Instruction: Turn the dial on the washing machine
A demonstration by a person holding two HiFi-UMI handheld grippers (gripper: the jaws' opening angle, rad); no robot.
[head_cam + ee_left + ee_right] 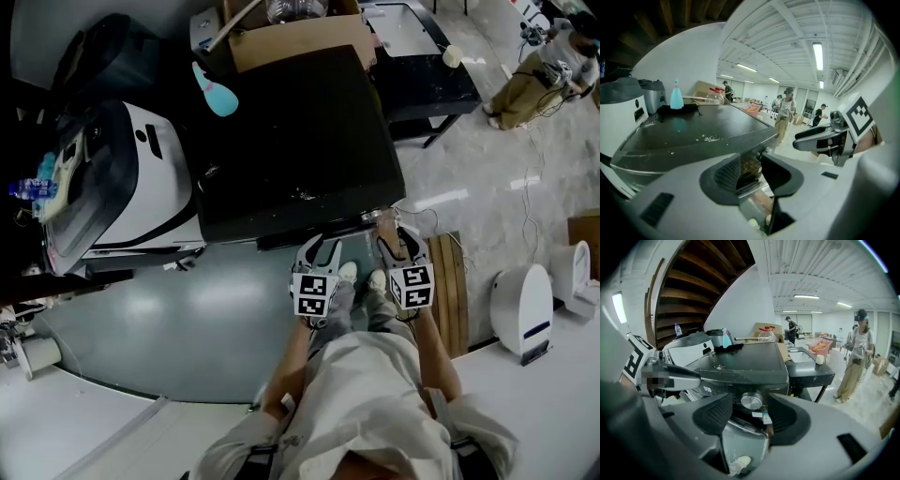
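The dark washing machine (291, 141) stands in front of me with its flat top dusty. Its silver round dial (751, 401) shows in the right gripper view on the front panel, just ahead of my right gripper (749, 417) and centred between the jaws, which are open and apart from it. In the head view my right gripper (398, 246) is at the machine's front right corner. My left gripper (317, 258) hangs beside it, open and empty, facing the front edge (750, 174). The right gripper's jaw (825, 136) shows in the left gripper view.
A white washing machine (141, 178) stands to the left. A teal bottle (216, 94) and a cardboard box (300, 42) lie at the back. To the right are a black table (422, 75), a wooden pallet (455, 281), a white appliance (525, 309) and a person (855, 362).
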